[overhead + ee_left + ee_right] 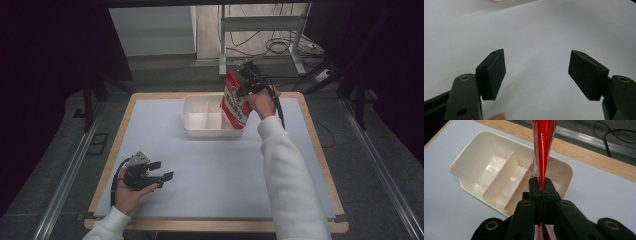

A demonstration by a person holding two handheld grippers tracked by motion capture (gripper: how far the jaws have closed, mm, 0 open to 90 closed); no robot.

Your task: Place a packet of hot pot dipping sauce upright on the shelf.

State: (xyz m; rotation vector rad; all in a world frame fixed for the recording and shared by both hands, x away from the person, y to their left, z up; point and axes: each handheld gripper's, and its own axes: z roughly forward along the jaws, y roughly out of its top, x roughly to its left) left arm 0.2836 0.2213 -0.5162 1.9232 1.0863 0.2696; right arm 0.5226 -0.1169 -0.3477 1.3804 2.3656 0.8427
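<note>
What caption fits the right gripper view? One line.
Right gripper clamps a glossy red packet above a divided cream plastic tray.

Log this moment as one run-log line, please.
right gripper: shut on red packet | packet: held above white divided tray | tray: nothing inside | left gripper: open, idle over table

A divided tray [200, 127] sits on the table [210, 170] toward twelve o'clock; a snack packet [235, 102] hangs over its three-o'clock compartment.
</note>
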